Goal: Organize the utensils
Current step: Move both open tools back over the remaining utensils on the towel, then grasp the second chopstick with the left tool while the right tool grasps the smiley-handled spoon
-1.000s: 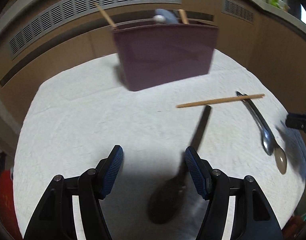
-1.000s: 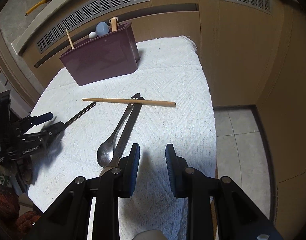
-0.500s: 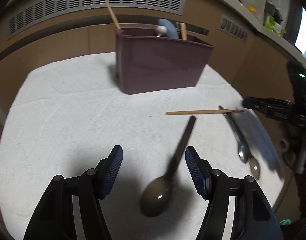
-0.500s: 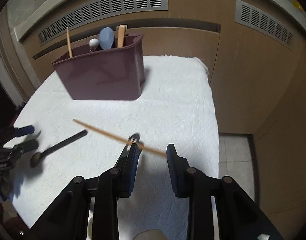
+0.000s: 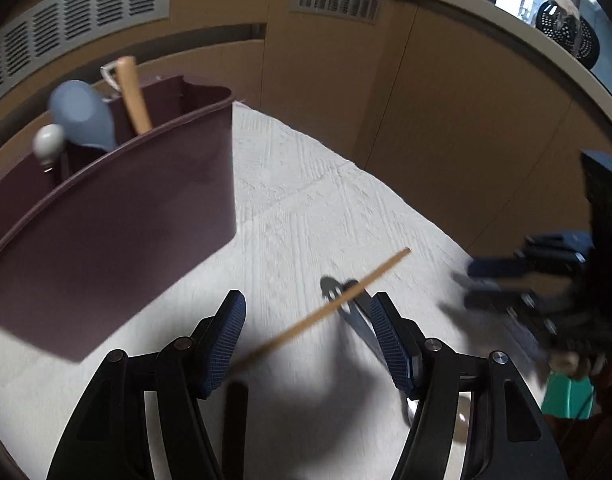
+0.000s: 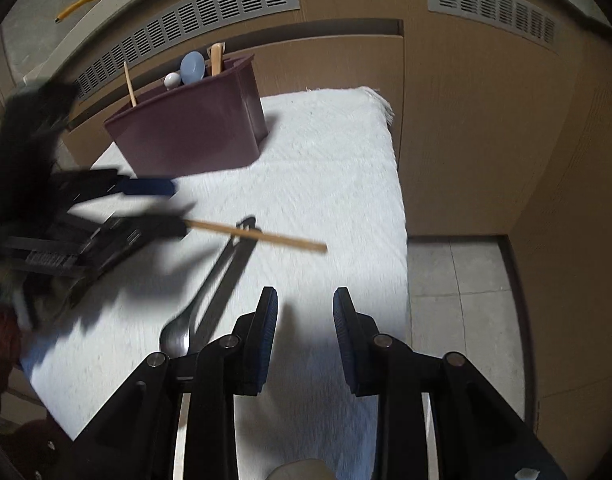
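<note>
I am working on the loose utensils lying on the white cloth over the table (image 6: 346, 168); as I judge it, the step in hand is picking up the chopstick (image 5: 338, 304). It is lying across the handle ends of two metal spoons (image 6: 210, 292), in front of the maroon bin (image 6: 194, 128), which is already holding a chopstick, a blue spoon and a wooden handle.

My left tongs (image 5: 306, 340) are spread wide and pinching nothing. In the left wrist view the chopstick is running between the two pads, its near end close to the left pad; whether it is touching I cannot tell, since the picture is blurred. A dark handle (image 5: 236, 420) is showing under these tongs as well. They are tilting steeply down toward the cloth.

My right tongs (image 6: 304, 340) are partly spread and empty, hanging over bare cloth at the near edge, just right of the spoon bowls, also pointing steeply down.

Next, I am thinking the left tongs need to square up so the stick sits across both pads, settle lower, then close on it without dragging the spoons underneath. After that, it goes upright into the bin.
</note>
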Tool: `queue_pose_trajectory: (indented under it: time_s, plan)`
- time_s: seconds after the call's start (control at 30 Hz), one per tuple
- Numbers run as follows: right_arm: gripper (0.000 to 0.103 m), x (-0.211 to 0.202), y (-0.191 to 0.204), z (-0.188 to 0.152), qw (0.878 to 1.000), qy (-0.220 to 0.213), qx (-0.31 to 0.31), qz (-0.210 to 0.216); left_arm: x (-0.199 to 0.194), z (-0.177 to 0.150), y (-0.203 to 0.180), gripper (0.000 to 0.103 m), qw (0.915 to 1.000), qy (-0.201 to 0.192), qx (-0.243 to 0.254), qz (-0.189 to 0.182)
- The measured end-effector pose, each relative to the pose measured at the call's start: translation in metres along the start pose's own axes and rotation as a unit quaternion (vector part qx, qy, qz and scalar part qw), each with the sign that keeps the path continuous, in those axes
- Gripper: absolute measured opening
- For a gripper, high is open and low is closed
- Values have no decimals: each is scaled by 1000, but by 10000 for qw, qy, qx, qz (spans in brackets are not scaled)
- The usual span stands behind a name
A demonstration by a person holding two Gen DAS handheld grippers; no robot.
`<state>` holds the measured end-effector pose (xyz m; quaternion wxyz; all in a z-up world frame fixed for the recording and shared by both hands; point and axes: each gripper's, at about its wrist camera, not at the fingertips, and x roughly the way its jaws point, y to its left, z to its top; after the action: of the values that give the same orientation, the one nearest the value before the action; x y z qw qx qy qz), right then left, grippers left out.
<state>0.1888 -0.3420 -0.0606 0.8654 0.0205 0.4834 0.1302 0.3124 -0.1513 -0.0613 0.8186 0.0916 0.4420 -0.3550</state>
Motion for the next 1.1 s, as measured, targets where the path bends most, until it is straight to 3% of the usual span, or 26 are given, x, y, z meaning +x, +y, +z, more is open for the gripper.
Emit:
queue_pose_trajectory:
  time_s: [0.13, 0.33, 0.43, 0.5, 0.57, 0.6, 0.7, 0.87, 0.97, 1.1]
  plan:
    - [27, -6, -3, -14, 9998, 67, 71, 158, 17, -8, 9, 65, 9968, 424, -385, -554]
    - [28, 0, -1, -9, 9998, 28, 107, 176, -18, -54, 1, 65, 9959, 442, -584, -533]
    - [28, 3, 14, -6, 9996, 48, -50, 259, -38, -80, -3, 65, 9968, 474, -621, -157]
    - [28, 6, 25, -5, 9993, 62, -190, 320, -51, -94, -3, 65, 9969, 434, -567, 330]
    - [28, 9, 35, -3, 9990, 88, -290, 335, -68, -106, 4, 65, 9941, 220, -697, 807]
    - [28, 10, 40, -2, 9988, 105, -322, 347, -78, -111, 16, 65, 9925, 106, -863, 855]
    - [28, 15, 53, 1, 9984, 143, -433, 319, -109, -125, 39, 65, 9844, -254, -1542, 810]
    - [28, 18, 75, -1, 9978, 147, -526, 365, -151, -162, 71, 66, 9592, -738, -2521, 1046]
    - [28, 21, 95, -3, 9955, 131, -882, 309, -150, -185, 82, 67, 9446, -576, -3129, 800]
    - [28, 23, 106, 0, 9941, 57, -1087, -31, -133, -186, 68, 67, 9386, -445, -3363, 627]
